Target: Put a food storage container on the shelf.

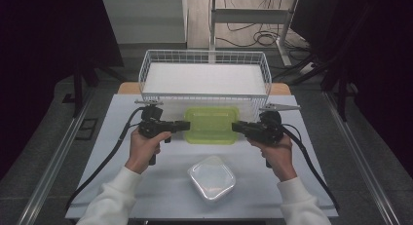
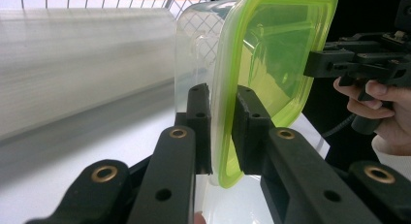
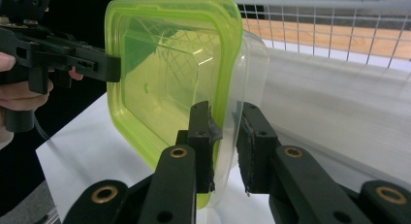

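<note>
A clear container with a lime-green lid (image 1: 212,125) hangs between my two grippers, just in front of the wire basket (image 1: 204,53). My left gripper (image 1: 184,125) pinches its left rim and my right gripper (image 1: 237,127) pinches its right rim. In the left gripper view the container (image 2: 271,64) appears on edge, and my left gripper (image 2: 222,132) is shut on the lid's edge, with the other gripper (image 2: 320,64) at the far rim. In the right gripper view my right gripper (image 3: 225,146) clamps the rim of the container (image 3: 169,73). The opposite gripper (image 3: 104,66) grips the far edge.
A white wire basket with a white floor stands at the back of the light table (image 1: 146,186). A second clear lidded container (image 1: 212,178) lies near the front edge, between the forearms. Black cables trail from both grippers off the table sides.
</note>
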{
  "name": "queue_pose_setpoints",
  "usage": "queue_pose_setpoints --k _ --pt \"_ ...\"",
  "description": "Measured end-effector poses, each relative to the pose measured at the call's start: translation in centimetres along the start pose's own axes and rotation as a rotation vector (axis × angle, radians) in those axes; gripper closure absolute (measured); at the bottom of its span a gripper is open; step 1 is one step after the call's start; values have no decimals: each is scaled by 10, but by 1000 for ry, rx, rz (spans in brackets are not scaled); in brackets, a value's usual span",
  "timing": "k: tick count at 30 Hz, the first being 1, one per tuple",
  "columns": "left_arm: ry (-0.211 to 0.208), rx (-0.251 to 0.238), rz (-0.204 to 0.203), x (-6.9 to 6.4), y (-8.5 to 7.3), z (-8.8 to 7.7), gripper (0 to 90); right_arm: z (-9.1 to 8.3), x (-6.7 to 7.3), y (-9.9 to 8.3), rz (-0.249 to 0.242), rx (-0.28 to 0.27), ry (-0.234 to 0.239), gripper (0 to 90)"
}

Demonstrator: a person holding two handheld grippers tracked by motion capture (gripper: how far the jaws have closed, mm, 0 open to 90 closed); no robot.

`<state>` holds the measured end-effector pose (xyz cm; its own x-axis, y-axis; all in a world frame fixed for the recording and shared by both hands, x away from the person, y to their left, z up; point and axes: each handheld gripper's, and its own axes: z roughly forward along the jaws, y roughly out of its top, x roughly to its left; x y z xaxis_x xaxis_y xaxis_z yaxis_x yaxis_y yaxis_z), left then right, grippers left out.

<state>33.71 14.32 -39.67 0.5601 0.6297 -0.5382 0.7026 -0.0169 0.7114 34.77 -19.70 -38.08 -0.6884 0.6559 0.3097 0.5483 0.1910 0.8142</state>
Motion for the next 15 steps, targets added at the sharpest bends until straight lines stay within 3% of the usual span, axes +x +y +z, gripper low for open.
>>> queue_pose_setpoints --k 5,11,15 --pt "6 -9 29 -5 6 -7 795 -3 5 5 -14 -24 1 765" --pt "-4 -25 13 -3 14 -16 796 -4 8 16 -19 -45 19 766" --pt "10 -35 31 -7 23 -22 795 -3 11 26 -36 -48 19 766"
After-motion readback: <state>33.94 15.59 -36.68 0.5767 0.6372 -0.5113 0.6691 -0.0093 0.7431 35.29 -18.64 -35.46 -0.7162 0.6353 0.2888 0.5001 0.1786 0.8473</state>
